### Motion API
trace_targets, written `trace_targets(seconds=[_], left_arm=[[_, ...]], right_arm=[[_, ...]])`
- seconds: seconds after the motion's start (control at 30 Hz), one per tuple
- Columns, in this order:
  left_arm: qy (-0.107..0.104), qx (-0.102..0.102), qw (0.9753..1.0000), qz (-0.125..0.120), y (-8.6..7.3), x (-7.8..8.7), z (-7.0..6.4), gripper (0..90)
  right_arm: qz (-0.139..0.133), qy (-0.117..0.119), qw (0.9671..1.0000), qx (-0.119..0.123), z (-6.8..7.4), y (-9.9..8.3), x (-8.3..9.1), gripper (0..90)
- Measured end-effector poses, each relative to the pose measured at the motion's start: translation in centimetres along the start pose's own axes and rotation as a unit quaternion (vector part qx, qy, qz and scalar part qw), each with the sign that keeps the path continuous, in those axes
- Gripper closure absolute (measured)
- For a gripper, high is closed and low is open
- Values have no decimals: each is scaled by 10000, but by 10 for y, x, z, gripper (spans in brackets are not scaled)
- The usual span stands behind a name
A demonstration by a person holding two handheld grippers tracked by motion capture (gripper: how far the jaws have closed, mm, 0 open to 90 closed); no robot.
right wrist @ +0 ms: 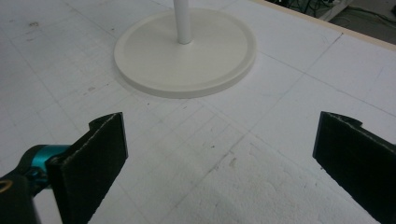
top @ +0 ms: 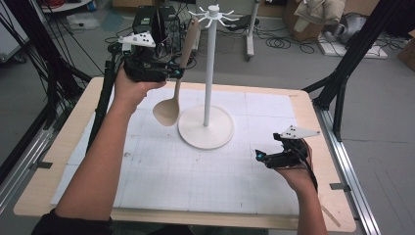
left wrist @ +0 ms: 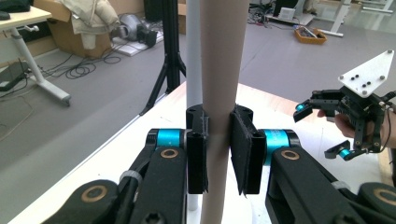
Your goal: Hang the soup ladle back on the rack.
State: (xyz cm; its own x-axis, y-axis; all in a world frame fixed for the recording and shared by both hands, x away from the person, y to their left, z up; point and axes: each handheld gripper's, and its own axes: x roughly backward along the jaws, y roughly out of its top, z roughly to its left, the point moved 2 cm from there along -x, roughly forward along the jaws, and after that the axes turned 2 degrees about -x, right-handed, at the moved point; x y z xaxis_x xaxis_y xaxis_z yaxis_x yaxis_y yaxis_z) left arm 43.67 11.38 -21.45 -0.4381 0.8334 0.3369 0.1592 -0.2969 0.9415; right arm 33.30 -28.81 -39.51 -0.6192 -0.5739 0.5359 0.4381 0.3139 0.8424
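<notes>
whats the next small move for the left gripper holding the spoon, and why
Probably raise the spoon slightly and ease its handle tip toward a hook on the stand. The left gripper is clamped on the handle mid-length, with the tip just left of the top hooks; whether it already hangs there is unclear.

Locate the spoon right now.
In the high view, the spoon hangs clamped in the left hand-held gripper, held above the table, just left of the white stand.
</notes>
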Motion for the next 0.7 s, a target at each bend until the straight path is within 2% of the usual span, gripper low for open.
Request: trace_targets(seconds=[0.1,0.2,0.3,0.37,0.4,0.47,0.57,0.6,0.7], left_arm=[[-3,-22,10000,61,1,-3,1,769],[-31,105,9999,90,1,-8,4,766],[-26,142,9998,108,-1,-10,6,751],[38,190,9997,117,-2,-9,7,685],[164,204,9995,182,-5,-8,8,609],[200,266,9993,194,-10,-6,8,526],[314,297,9987,259,-17,-3,8,459],[424,321,9982,279,-25,1,8,444],[400,393,9979,310,-33,4,8,399]], right_arm=[[5,-12,10000,-4,0,0,1,22],[10,-14,10000,-9,0,0,1,22],[3,-14,10000,-31,1,0,1,22],[-11,-16,10000,-21,0,0,1,22],[-8,-9,10000,-39,1,0,2,22],[-8,-12,10000,-33,1,0,2,22],[-15,-16,10000,-35,0,0,1,22],[-15,6,10000,-39,1,0,1,22],[-16,21,10000,-23,2,1,0,23]])
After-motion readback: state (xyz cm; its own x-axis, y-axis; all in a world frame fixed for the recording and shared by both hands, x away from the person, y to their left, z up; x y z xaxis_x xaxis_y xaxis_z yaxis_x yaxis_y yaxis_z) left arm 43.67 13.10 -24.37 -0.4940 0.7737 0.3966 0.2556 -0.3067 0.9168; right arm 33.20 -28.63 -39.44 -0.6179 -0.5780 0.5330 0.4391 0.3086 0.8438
